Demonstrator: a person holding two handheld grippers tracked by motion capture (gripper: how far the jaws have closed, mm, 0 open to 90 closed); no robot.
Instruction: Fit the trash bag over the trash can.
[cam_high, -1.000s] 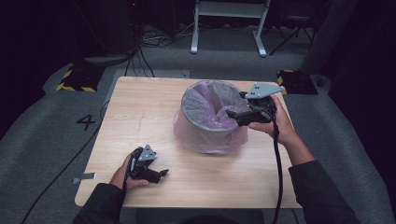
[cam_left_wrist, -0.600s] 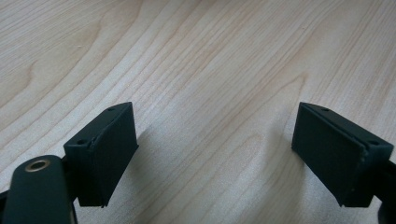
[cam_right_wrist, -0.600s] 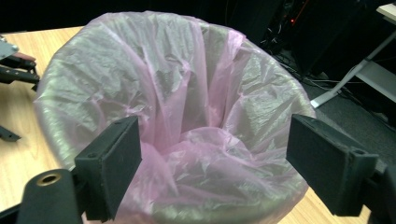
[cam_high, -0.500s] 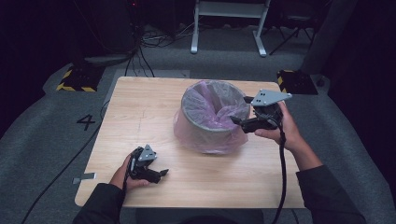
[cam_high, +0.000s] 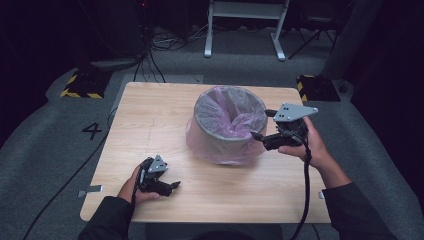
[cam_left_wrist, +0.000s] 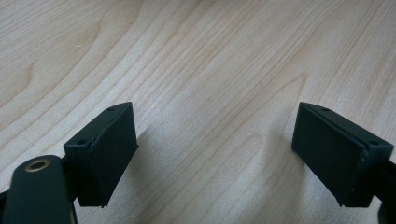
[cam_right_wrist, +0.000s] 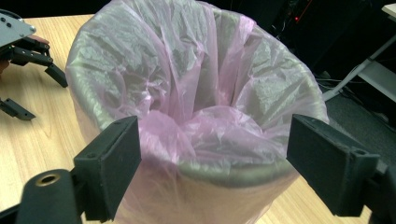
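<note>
Bin (cam_high: 227, 127) lined with pink bag (cam_high: 235, 120), right of centre on wooden table (cam_high: 150, 120); the numeral "4" (cam_high: 92, 131) is marked on the grey floor to the left.

Right gripper (cam_high: 262, 125) is held level at the bin's right rim, jaws spread, seemingly clear of the plastic. Left gripper (cam_high: 172, 186) rests low near the front edge, hand wrapped around it, jaws spread over bare wood.

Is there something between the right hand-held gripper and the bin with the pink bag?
Nothing visible. The right hand-held gripper is open beside the bin, its jaws pointing at the rim with only air between.
</note>
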